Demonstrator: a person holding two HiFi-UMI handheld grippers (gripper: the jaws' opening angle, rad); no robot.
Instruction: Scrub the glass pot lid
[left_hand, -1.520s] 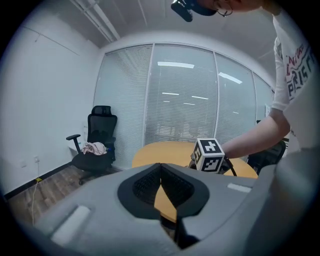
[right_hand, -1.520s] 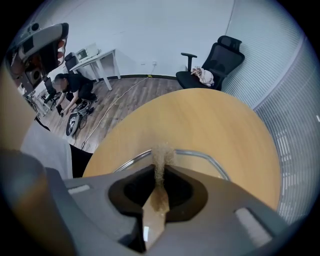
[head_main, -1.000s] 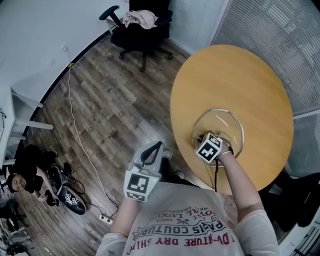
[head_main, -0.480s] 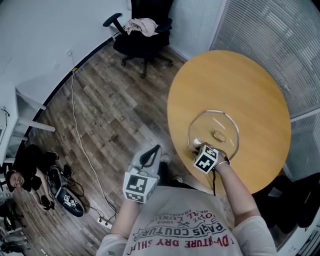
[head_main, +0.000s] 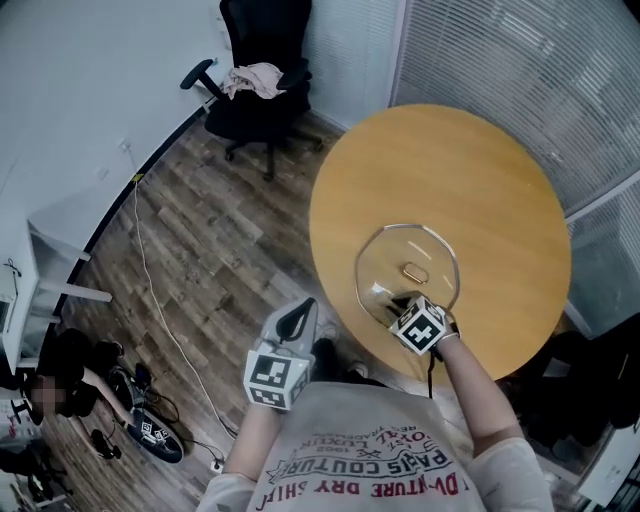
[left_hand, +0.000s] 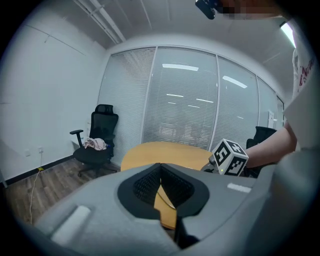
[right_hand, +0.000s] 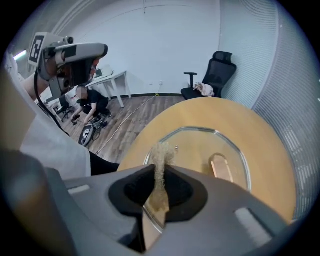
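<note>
Sliding back toward the person over the last second, the right gripper (head_main: 400, 305) is now working at the near rim of the glass pot lid (head_main: 440, 255), around 6 o'clock on the glass, where before it was sitting further in, closer to the handle (head_main: 413, 271). The head camera is swinging too, so the table (head_main: 480, 170) is showing further left in the head view. The lid is lying flat on the wood with its handle showing at the middle, at about 7 o'clock from the table's centre. The right gripper's jaws are pinching tight on a tan scrub pad (right_hand: 160, 152), which is standing between them and poking past the tips toward the glass. The left gripper (left_hand: 160, 186) is hanging off the table at roughly 8 o'clock of the lid, over the floor, its jaws pressed together with nothing between them. Scrubbing looks to be under way. Nothing is pinning the lid, so hard pressure at the rim is likely to tip it or send it skating across the smooth top. Doing this well probably means laying the pad's face onto the glass, not just its edge, and pushing lightly. Short overlapping strokes circling round the handle from 6 o'clock onward should serve, each ending inside the rim. The idle left gripper could steady the lid's edge at 9 o'clock.
</note>
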